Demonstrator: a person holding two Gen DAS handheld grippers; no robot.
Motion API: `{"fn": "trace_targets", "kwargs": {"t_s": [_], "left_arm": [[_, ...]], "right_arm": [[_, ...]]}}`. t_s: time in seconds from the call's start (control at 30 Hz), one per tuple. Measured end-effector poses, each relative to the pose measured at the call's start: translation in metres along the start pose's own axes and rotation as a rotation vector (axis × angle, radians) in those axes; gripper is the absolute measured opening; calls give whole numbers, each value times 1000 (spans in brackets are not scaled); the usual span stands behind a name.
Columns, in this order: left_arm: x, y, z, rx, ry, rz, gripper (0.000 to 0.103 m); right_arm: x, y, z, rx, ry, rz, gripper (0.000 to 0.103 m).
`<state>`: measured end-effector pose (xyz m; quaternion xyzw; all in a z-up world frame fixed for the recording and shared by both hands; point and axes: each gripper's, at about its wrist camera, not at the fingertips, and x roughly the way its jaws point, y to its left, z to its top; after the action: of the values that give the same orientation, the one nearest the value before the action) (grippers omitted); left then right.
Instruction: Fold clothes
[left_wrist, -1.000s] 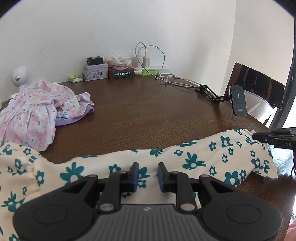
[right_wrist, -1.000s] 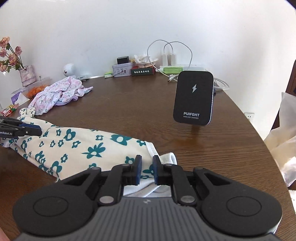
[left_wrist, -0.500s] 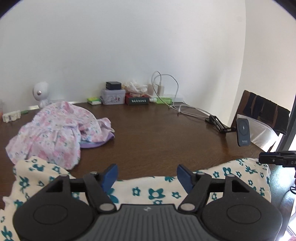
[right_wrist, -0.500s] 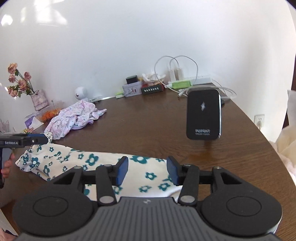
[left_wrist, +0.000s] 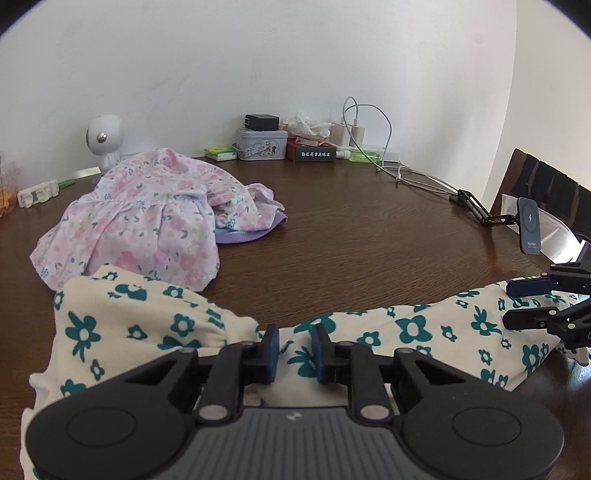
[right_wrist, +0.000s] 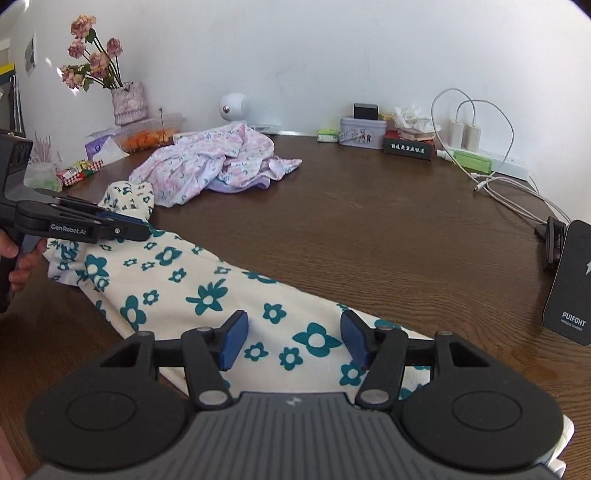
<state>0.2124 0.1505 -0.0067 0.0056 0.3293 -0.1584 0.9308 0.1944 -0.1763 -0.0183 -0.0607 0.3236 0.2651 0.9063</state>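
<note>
**Open table in the middle, clutter at the rim**

The broad middle of the brown table lies bare, giving free passage from the cream floral garment along the near edge to the far wall. On the left, the heap of pink floral clothes blocks the way, touching the cream garment's far corner. On the right, the black charger stand stands upright near the table edge, with its clamp arm and white cables trailing across the surface behind it. Against the wall a row of small boxes, a white round gadget and a vase of flowers close off the back.
</note>
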Motion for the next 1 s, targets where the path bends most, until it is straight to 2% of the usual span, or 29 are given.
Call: {"fn": "trace_targets", "kwargs": {"t_s": [0.2, 0.53, 0.67, 0.7, 0.73, 0.8, 0.87, 0.93, 1.0], "left_arm": [[0, 26, -3, -80, -8, -17, 17], [-22, 75, -9, -200, -72, 88, 15], [-26, 81, -11, -208, -73, 111, 15], [-30, 81, -10, -212, -83, 112, 19], [-36, 79, -8, -212, -97, 116, 33], [-58, 73, -5, -185, -151, 135, 77], [-81, 64, -6, -134, -183, 122, 85], [-100, 54, -9, -73, -195, 86, 85], [-113, 42, -17, -3, -176, 18, 85]], "right_arm": [[1, -7, -8, 28, 19, -2, 57], [2, -3, -7, 13, 34, -16, 59], [4, -1, -4, 2, 42, -22, 60], [4, -1, -3, 0, 45, -21, 61], [4, 0, -1, -4, 48, -19, 62], [1, 6, 6, -23, 36, 3, 63], [-6, 22, 18, -74, -3, 81, 63], [-7, 43, 32, -150, -28, 148, 70], [-2, 70, 45, -246, -35, 210, 72]]}}
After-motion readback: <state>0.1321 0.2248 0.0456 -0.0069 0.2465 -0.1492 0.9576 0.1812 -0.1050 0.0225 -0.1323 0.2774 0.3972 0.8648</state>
